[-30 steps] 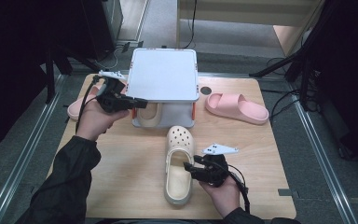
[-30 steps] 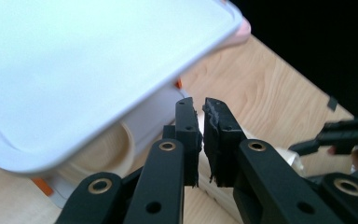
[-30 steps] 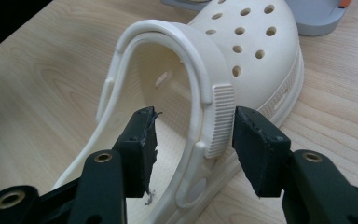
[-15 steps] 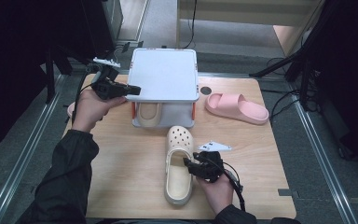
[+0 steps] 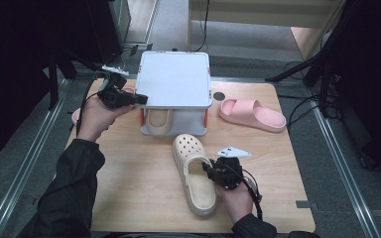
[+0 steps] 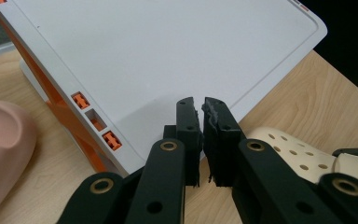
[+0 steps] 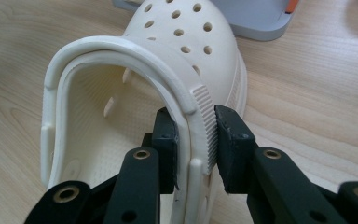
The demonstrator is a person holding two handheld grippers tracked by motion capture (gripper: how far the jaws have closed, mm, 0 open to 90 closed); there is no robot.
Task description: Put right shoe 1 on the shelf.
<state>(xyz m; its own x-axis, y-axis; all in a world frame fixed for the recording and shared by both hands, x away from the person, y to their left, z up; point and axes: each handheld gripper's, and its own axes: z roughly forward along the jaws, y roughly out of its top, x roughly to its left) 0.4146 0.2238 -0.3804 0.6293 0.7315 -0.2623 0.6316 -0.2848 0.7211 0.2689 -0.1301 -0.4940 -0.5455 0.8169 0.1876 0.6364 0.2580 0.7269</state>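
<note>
My left forearm, in a dark sleeve, reaches forward and up the left side in the high view. Left hand-held gripper (image 5: 140, 99), black with a cable trailing, lies roughly level in my fist, pointing right. Its jaws are all but together, a thin gap between the pads, nothing gripped.

My right hand comes in from the bottom edge, wrist bent, right hand-held gripper (image 5: 207, 167) pointing left. Its jaws have just been closing; both pads (image 7: 165, 140) now press on the cream clog's (image 7: 135, 88) side wall.
</note>
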